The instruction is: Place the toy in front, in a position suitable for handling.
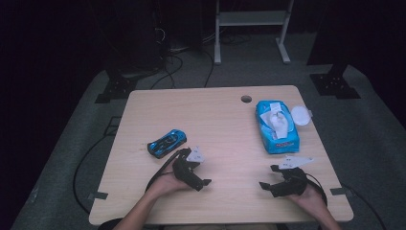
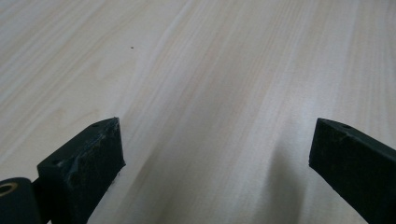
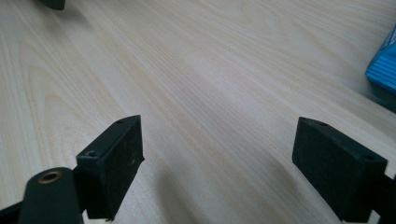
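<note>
Right now both grippers rest low on the near part of the worktop (image 1: 225,110), each held in one hand of the person. The left gripper (image 1: 203,175) has its jaws spread wide with only bare wood between them, and the right gripper (image 1: 267,179) is the same — wide apart, holding nothing. I judge this is a waiting pose, with the hands parked close to the body so that either one can start.

The blue toy car (image 1: 166,143) lies just beyond the left gripper, a little to the left of it, not touching it. It stands on its wheels and is turned at an angle. It is the nearest thing to any gripper, so I think it is the thing to be picked.

On the far right lies a blue pack of wet wipes (image 1: 276,126) with its round lid (image 1: 300,115) flipped open and a white wipe showing — perhaps prepared for wiping something. The right gripper is near it, but clearly apart.

The left jaws point toward the middle, away from the car, so the hand must turn first.
</note>
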{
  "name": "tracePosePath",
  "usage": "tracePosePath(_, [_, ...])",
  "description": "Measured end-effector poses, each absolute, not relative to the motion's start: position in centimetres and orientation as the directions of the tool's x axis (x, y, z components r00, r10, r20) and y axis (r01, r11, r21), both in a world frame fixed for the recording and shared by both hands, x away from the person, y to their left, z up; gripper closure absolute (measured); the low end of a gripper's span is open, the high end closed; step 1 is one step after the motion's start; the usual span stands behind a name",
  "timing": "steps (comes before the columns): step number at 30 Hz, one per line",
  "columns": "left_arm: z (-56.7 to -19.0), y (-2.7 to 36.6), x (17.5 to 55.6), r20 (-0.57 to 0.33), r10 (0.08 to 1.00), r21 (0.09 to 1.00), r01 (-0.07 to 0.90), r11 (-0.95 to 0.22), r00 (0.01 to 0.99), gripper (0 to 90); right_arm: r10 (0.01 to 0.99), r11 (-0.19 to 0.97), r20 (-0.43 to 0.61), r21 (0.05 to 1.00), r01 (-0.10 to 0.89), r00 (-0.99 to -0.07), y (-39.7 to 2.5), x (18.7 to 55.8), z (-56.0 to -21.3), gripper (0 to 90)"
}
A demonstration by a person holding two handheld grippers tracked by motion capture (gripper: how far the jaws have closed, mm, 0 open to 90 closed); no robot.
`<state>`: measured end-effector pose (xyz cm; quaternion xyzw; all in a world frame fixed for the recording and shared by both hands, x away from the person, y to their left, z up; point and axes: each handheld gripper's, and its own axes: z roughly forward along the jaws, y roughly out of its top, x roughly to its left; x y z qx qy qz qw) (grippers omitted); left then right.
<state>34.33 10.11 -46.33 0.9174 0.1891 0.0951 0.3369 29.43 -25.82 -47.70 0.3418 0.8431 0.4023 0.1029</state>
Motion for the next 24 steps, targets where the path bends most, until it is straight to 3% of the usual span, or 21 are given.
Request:
tracePosePath(13, [-45.0, 9.8, 33.8, 0.110, 0.392, 0.634, 0.240, -0.735, 0.913, 2.4, 0.673, 0.424, 0.105, 0.757, 0.498, -0.732, -25.9, 29.3, -47.4, 15.4])
tracePosePath(24, [-42.7, 10.9, 35.7, 0.154, 0.400, 0.614, 0.230, -0.755, 0.903, 2.4, 0.686, 0.403, 0.140, 0.744, 0.534, -0.714, -26.2, 29.6, -47.6, 15.4])
